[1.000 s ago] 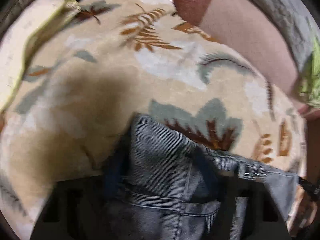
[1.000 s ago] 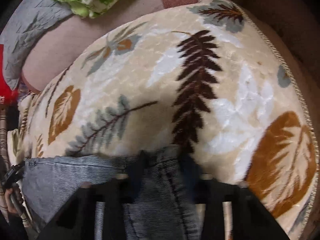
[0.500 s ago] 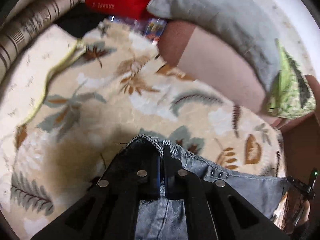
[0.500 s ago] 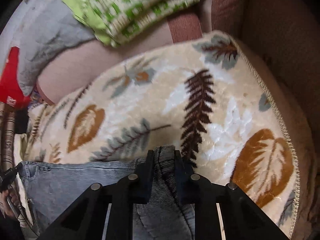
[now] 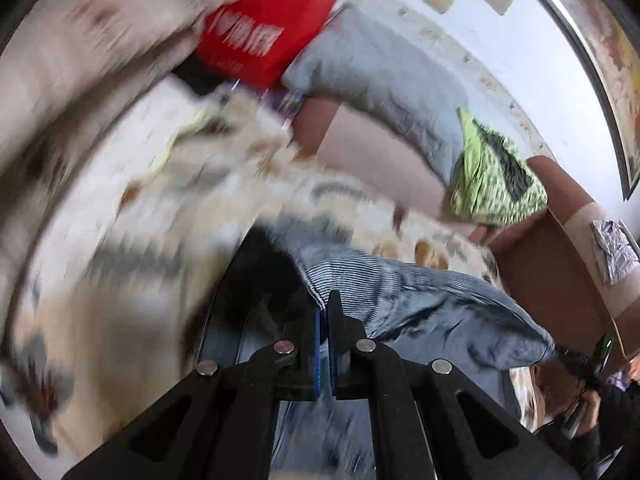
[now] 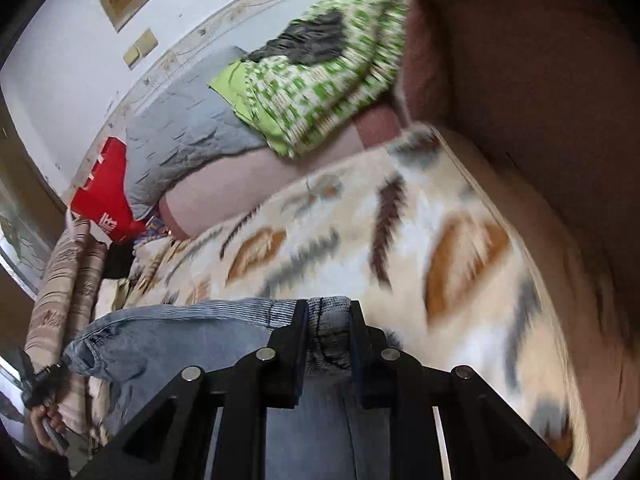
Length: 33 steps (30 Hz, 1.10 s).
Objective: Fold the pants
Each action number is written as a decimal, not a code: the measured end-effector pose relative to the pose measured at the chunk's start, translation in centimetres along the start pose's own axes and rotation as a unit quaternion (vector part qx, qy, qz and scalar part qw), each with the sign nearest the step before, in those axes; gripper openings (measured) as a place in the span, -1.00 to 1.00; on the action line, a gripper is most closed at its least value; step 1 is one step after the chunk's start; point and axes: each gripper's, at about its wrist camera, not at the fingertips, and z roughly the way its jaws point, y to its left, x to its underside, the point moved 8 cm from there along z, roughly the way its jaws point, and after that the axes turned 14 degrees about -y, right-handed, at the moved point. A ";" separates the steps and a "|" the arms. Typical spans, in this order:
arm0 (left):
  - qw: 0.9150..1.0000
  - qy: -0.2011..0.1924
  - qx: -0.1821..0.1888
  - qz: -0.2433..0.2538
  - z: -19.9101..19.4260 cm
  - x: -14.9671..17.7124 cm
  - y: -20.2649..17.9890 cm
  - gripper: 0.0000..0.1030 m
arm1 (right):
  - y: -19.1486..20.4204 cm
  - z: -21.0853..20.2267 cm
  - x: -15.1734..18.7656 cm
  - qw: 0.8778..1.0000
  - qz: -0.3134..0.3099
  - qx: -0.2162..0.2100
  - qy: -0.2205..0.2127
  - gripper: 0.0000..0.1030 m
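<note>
The pants are blue-grey striped denim (image 5: 420, 300), lifted above a cream blanket with a leaf print (image 6: 360, 240). My left gripper (image 5: 323, 312) is shut on the waistband edge of the pants, which stretch off to the right. My right gripper (image 6: 329, 312) is shut on the other waistband end (image 6: 328, 320); the pants (image 6: 180, 340) sag to the left toward the other gripper. Both views are motion-blurred.
A brown sofa back (image 6: 520, 80) and seat (image 5: 380, 152) lie behind the blanket. On it rest a grey pillow (image 5: 380, 76), a green patterned cloth (image 6: 320, 80) and a red bag (image 5: 264, 28). A white wall (image 5: 520, 48) is behind.
Both grippers have risen and tilted up with the waistband, lifting the pants off the blanket. The wall and pillow have come into view.
</note>
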 end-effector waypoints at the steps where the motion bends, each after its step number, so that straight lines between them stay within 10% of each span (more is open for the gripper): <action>1: 1.000 0.014 -0.018 -0.004 -0.6 1.7 1.5 -0.86 | -0.7 -1.0 2.2 1.000 0.006 0.003 0.013 -0.53; 4: 0.995 0.052 -0.087 -0.018 -1.4 4.9 5.8 -0.84 | -4.0 -2.3 10.7 0.993 0.028 0.025 0.111 0.30; 6: 0.993 0.039 -0.111 -0.026 -2.3 4.6 6.8 -0.80 | -6.2 -3.6 13.4 0.989 0.034 0.065 0.128 0.40; 8: 0.994 0.016 -0.109 -0.024 -3.0 3.4 5.7 -0.16 | -6.7 -4.8 12.7 0.991 0.057 0.066 0.103 0.42; 11: 0.997 -0.022 -0.077 0.003 -3.0 1.9 1.2 0.23 | -5.8 -5.6 9.5 0.994 0.073 0.056 0.064 0.50; 15: 0.997 -0.021 -0.043 0.060 -0.2 3.9 -5.3 0.23 | -3.1 -3.0 7.1 0.990 0.126 -0.003 0.061 0.50; 18: 0.991 0.005 -0.084 0.105 3.4 7.4 -6.1 0.23 | -1.1 -0.9 9.4 0.972 0.192 -0.074 0.110 0.50; 22: 0.982 0.051 -0.141 0.119 6.8 12.0 -2.3 0.22 | -2.5 -2.4 13.7 0.978 0.166 -0.002 0.123 0.50; 30: 0.981 0.038 -0.145 0.124 7.2 12.1 -1.5 0.28 | -5.3 -3.7 14.9 0.965 0.229 0.069 0.105 0.45; 33: 0.981 0.036 -0.144 0.125 7.1 12.1 -1.8 0.29 | -5.1 -2.1 15.5 0.966 0.215 0.072 0.127 -0.36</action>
